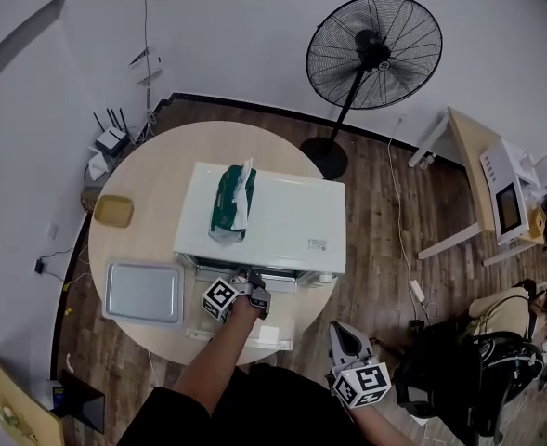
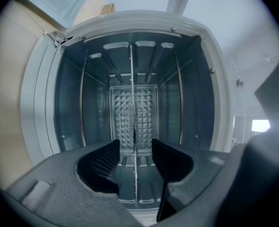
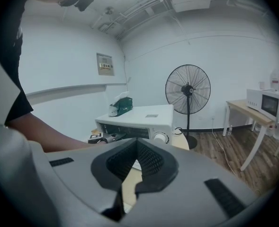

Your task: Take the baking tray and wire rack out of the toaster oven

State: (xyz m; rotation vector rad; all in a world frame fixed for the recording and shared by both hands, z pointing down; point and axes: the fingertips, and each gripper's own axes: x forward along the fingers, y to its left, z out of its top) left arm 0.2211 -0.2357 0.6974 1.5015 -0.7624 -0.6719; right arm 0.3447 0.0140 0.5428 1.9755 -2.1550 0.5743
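Note:
The white toaster oven (image 1: 273, 216) stands on a round table, its door (image 1: 254, 333) folded down toward me. A grey baking tray (image 1: 143, 293) lies on the table to the oven's left. My left gripper (image 1: 257, 297) is at the oven's mouth, rolled on its side. In the left gripper view the wire rack (image 2: 132, 93) shows edge-on as a thin line running into the cavity. The left gripper (image 2: 135, 148) is open with the rack's front edge between its pads, not pressed. My right gripper (image 1: 340, 334) hangs off the table's near right, shut and empty (image 3: 137, 143).
A green tissue pack (image 1: 231, 203) rests on the oven's top. A yellow dish (image 1: 113, 211) sits at the table's left edge. A standing fan (image 1: 373, 52) is behind the table, and a side table with a microwave (image 1: 505, 193) stands at the right.

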